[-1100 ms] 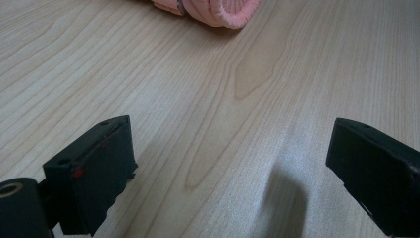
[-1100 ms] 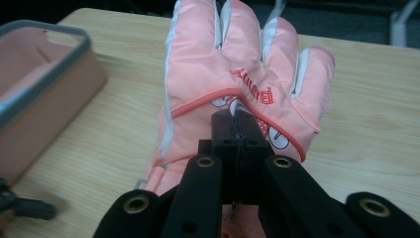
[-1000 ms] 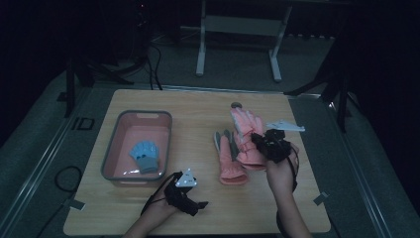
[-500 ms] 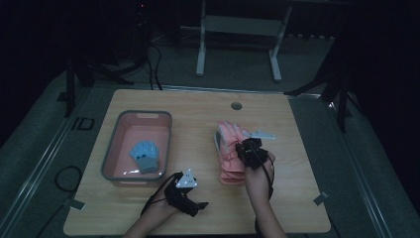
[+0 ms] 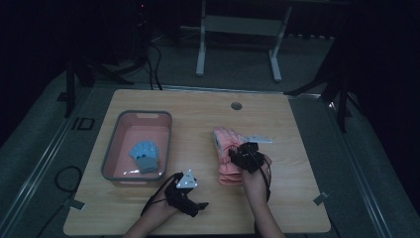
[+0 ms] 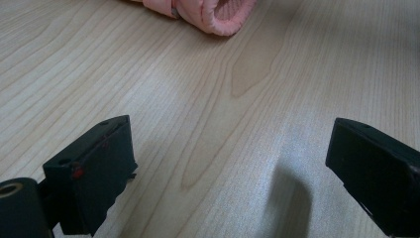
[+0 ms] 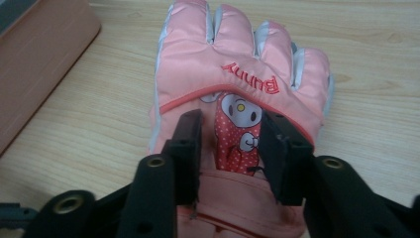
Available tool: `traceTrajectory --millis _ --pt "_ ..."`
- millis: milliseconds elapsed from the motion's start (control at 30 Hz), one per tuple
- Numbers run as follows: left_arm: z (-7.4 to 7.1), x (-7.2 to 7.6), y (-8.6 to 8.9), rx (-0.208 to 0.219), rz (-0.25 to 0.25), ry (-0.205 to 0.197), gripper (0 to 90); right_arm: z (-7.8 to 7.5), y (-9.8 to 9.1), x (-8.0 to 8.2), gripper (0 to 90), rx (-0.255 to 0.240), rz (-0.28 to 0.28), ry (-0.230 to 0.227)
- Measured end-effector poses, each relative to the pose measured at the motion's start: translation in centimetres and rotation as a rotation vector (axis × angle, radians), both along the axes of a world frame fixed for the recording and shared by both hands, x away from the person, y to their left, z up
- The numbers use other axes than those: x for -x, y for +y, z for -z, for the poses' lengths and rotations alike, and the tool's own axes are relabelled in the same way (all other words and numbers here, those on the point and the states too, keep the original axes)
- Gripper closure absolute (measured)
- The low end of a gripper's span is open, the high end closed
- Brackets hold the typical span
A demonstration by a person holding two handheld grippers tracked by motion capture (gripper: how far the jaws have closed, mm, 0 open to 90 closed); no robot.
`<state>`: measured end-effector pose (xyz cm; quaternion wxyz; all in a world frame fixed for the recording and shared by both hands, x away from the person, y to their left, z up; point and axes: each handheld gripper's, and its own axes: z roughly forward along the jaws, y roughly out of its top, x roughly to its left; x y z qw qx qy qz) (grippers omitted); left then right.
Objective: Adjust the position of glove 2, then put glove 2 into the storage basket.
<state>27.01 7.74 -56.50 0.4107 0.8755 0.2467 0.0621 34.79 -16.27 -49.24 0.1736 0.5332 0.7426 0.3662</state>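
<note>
Pink glove, bunny print close-up

Wooden counter, pale, mid-frame. Pink bin at left-centre, holding a blue glove. Pink gloves stacked right of centre. Right tongs resting on the stack, jaws just opened. Left tongs at lower centre, low over bare wood, apart from bin and gloves. Round grommet near the counter's far edge.
</note>
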Motion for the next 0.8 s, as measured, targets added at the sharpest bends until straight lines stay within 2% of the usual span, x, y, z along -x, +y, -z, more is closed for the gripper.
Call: traceTrajectory --millis 133,233,367,433,467,500,567,633,700,767,800 --pt "0.0 0.0 0.0 0.000 -0.003 0.002 5.0 -0.5 -1.1 0.0 51.3 -0.027 -0.006 -0.020" --pt "0.0 -0.1 0.0 0.002 -0.005 0.003 5.0 -1.0 -1.7 -0.2 41.6 -0.045 -0.036 -0.016" --pt "0.0 -0.1 0.0 0.000 -0.007 0.001 5.0 -2.1 -2.6 -0.1 27.5 -0.063 -0.076 -0.042" --pt "0.0 -0.1 0.0 0.003 -0.011 0.004 5.0 -2.5 -3.1 -0.1 21.9 -0.088 -0.105 -0.043" --pt "-0.1 -0.1 0.0 0.005 -0.014 0.009 5.0 -2.7 -3.6 -0.2 19.2 -0.123 -0.118 -0.042" --pt "-0.1 -0.1 0.0 0.008 -0.015 0.012 5.0 -2.9 -3.9 -0.1 17.7 -0.139 -0.129 -0.042" --pt "-0.1 0.0 -0.1 0.018 -0.023 0.021 5.0 -3.2 -4.4 -0.1 13.9 -0.140 -0.142 -0.046" --pt "-0.3 0.0 -0.2 0.022 -0.026 0.026 4.9 -3.6 -5.0 0.1 13.8 -0.145 -0.185 -0.051" --pt "-0.6 0.2 -0.3 0.024 -0.033 0.024 5.0 -3.8 -5.5 0.3 14.4 -0.119 -0.227 -0.071" --pt "-1.1 0.2 -0.5 0.028 -0.038 0.027 5.0 -3.9 -5.9 0.5 13.5 -0.008 -0.288 -0.121" --pt "-1.3 0.2 -0.6 0.022 -0.040 0.029 5.0 -4.0 -6.1 0.7 13.5 0.037 -0.292 -0.157"
